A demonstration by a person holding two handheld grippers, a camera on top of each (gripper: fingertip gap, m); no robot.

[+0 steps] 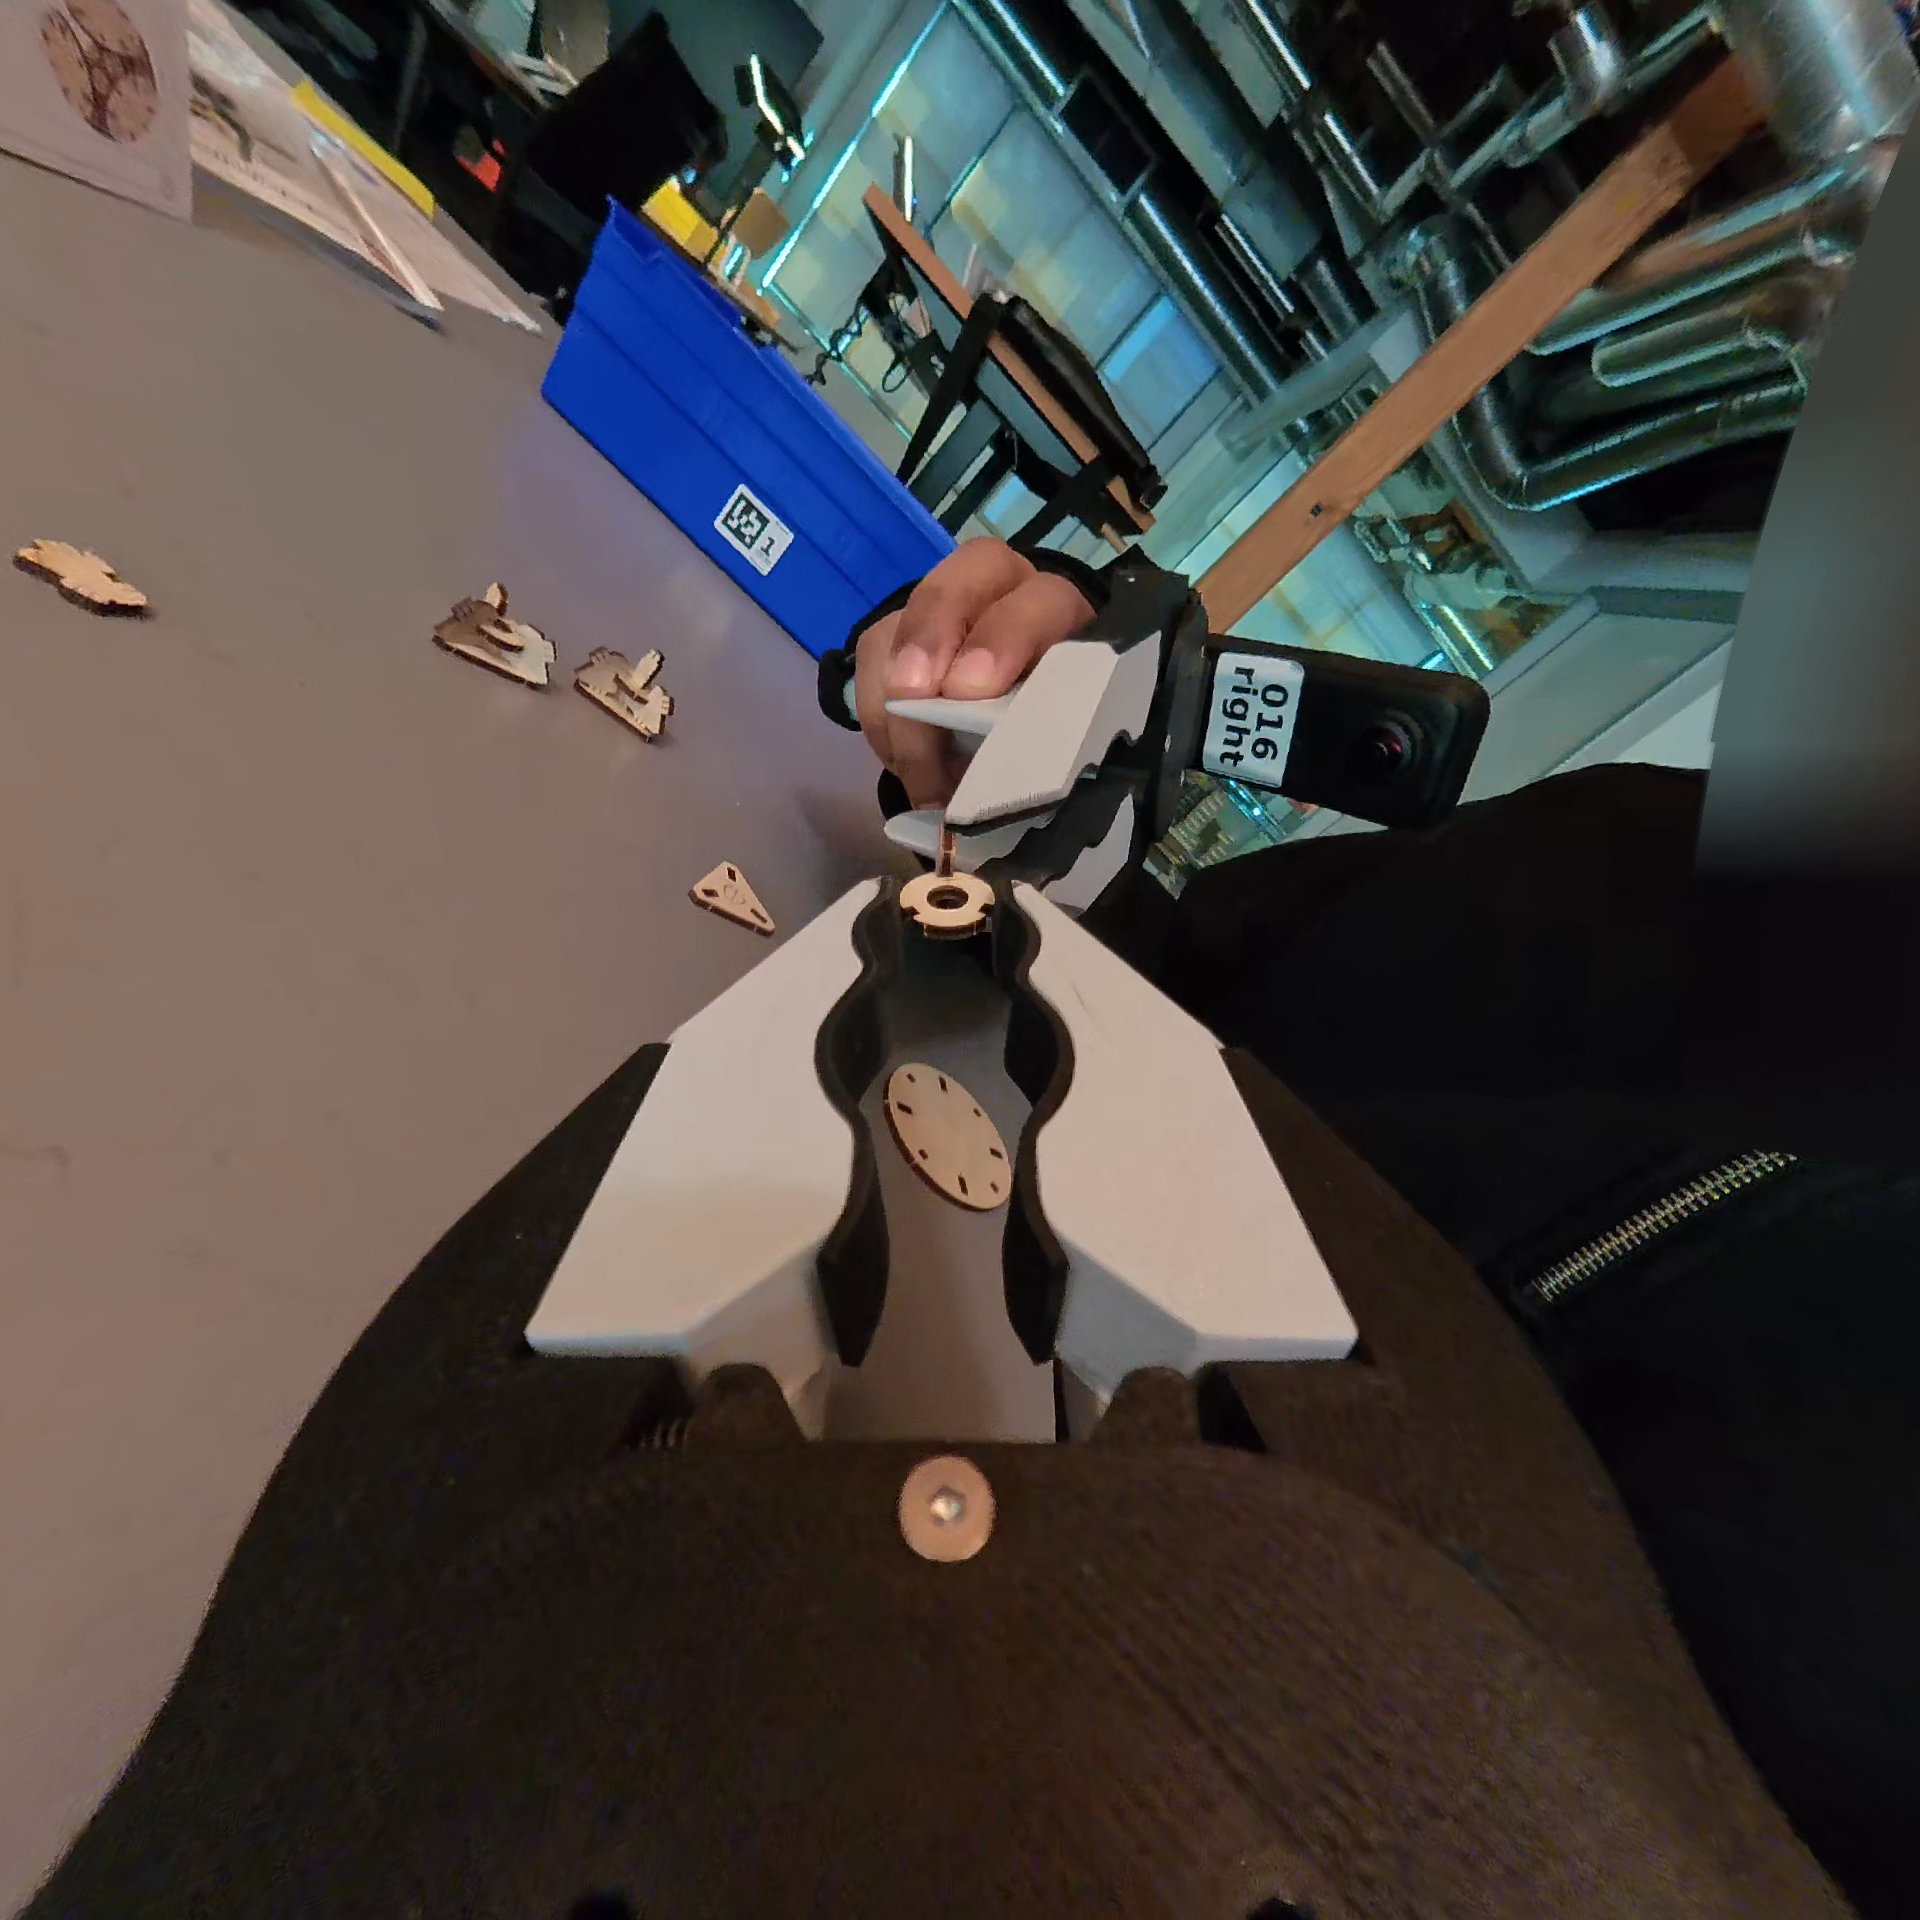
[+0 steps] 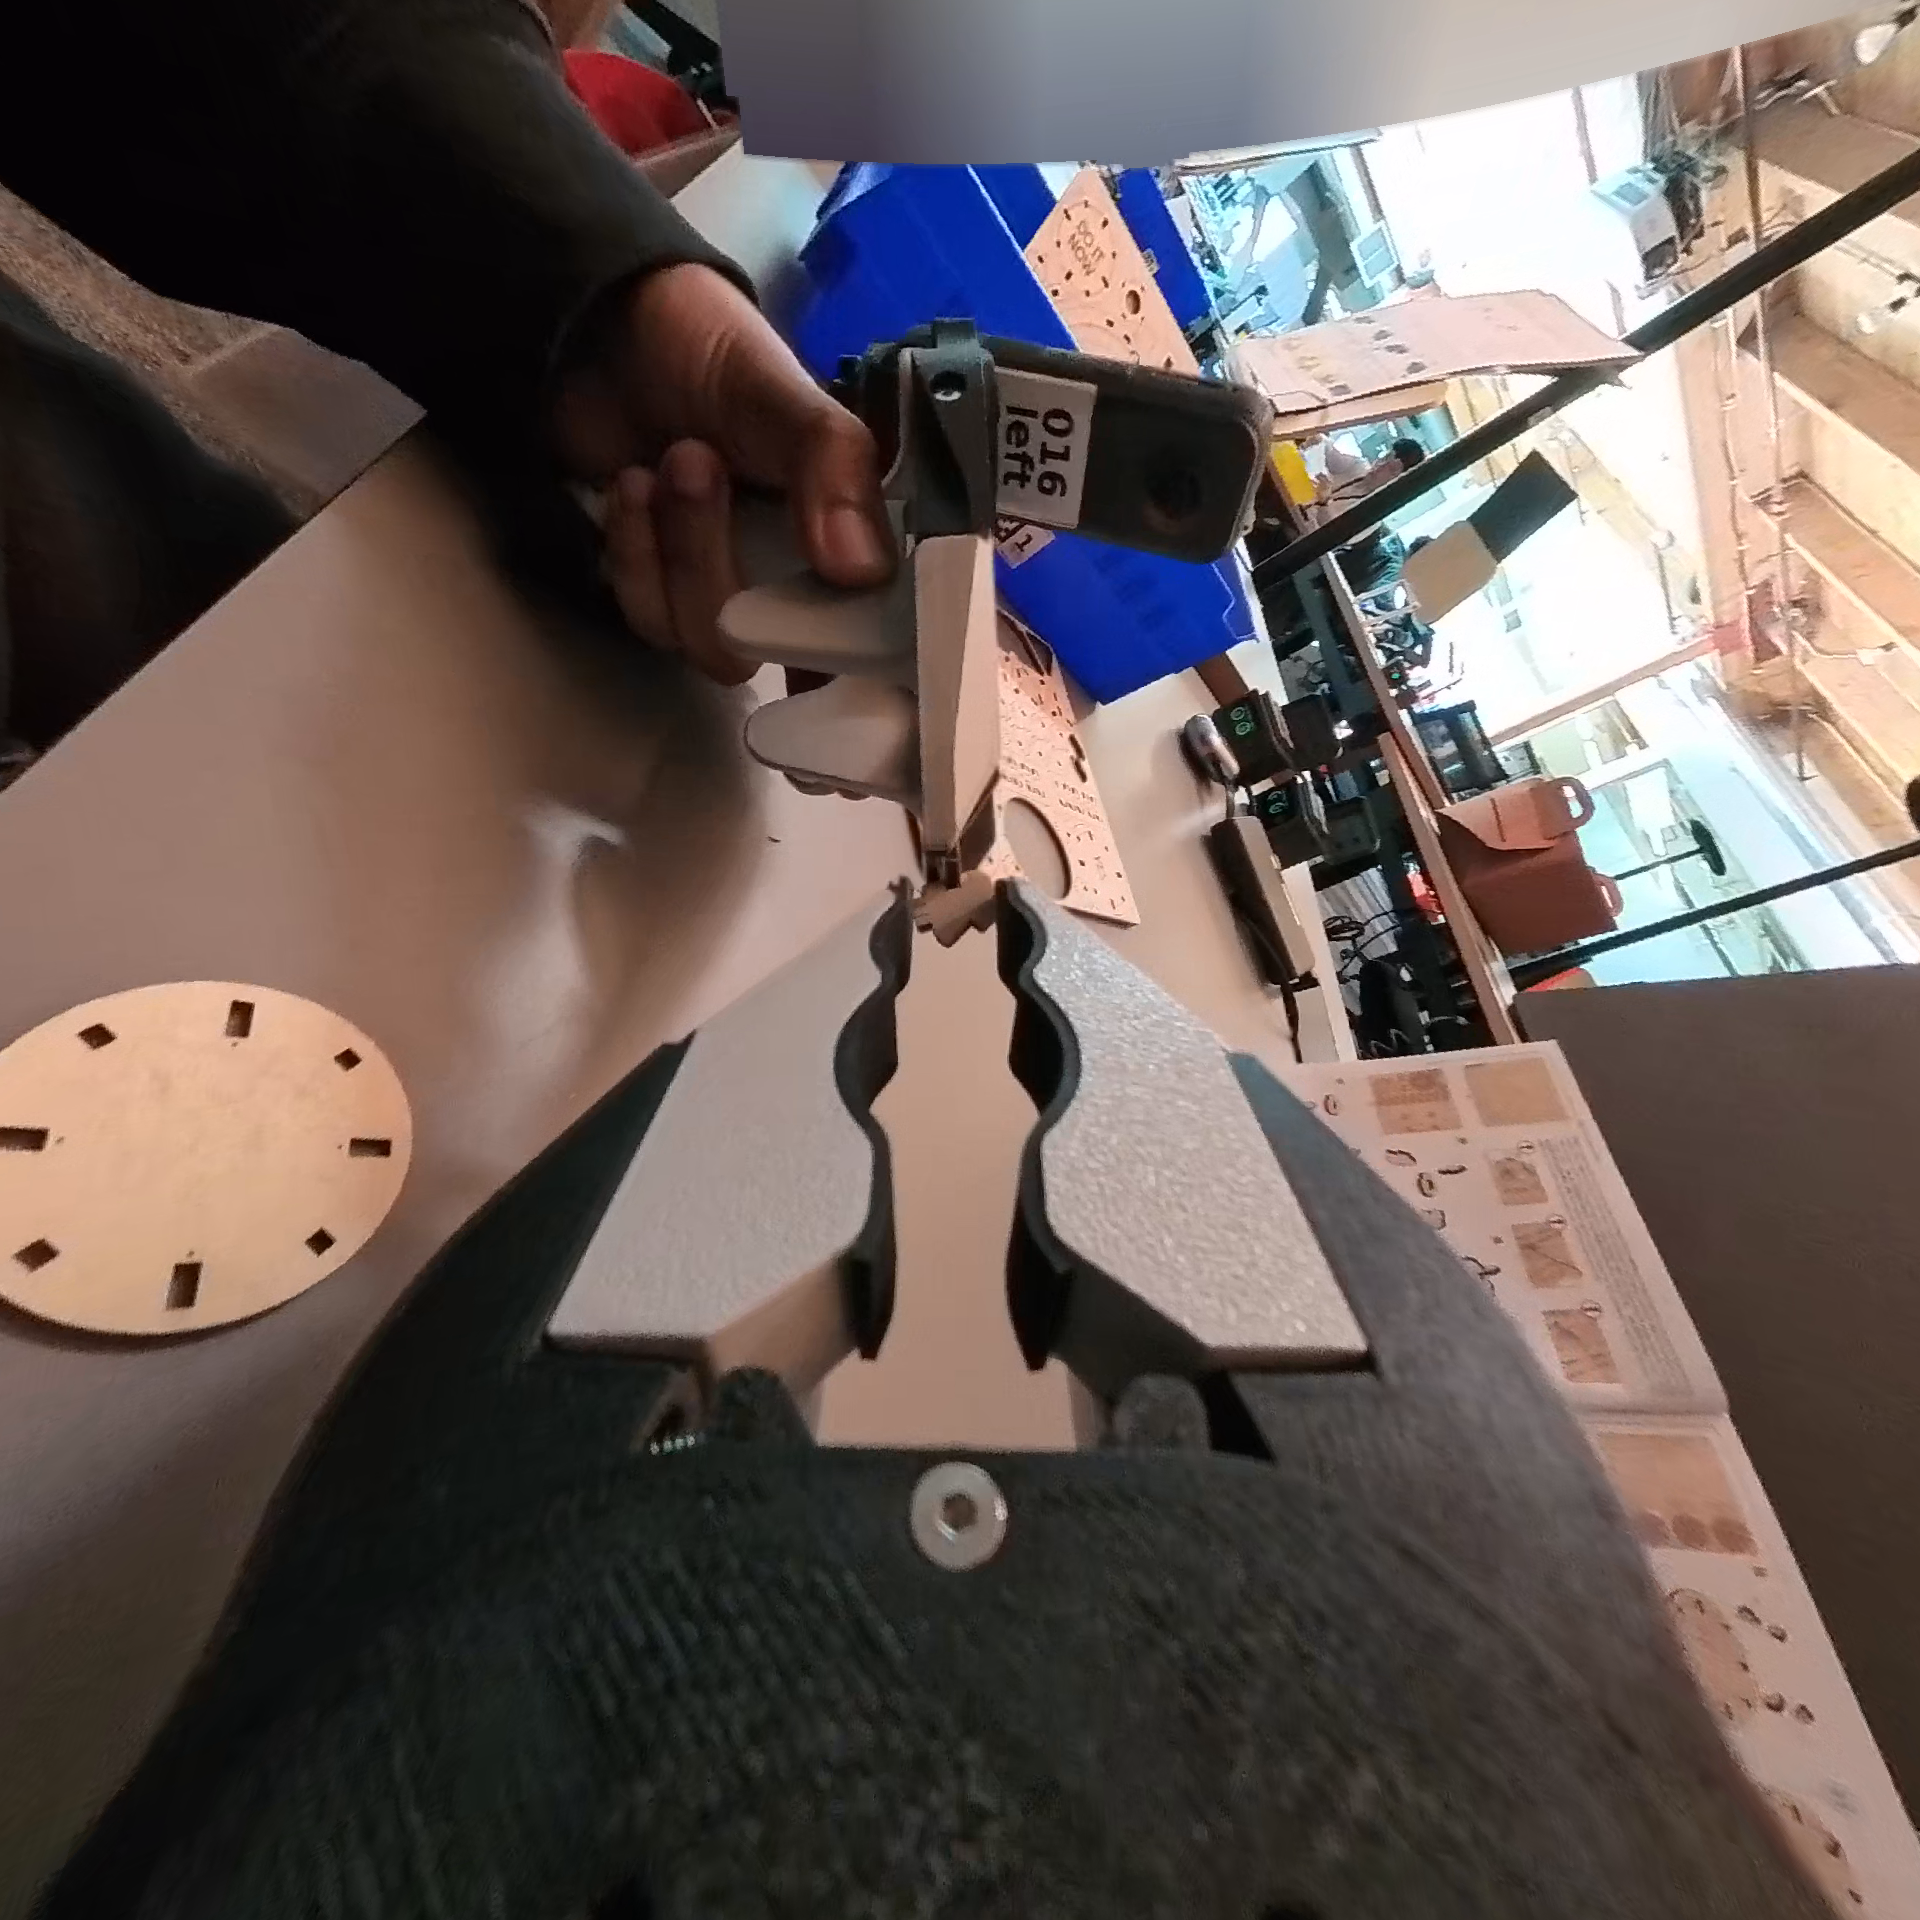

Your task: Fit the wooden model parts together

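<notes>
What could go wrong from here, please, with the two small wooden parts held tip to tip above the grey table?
1. The left gripper pinches the small notched wooden ring only at its very fingertips; a sideways push could likely twist it free.
2. The right gripper holds the thin wooden peg by its top end, so it may tilt or snap.
3. A dropped part could land among the loose wooden pieces.

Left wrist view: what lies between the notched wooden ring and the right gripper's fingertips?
A thin wooden peg, held by the right gripper, pointing at the ring; left wrist view shows it.
</notes>
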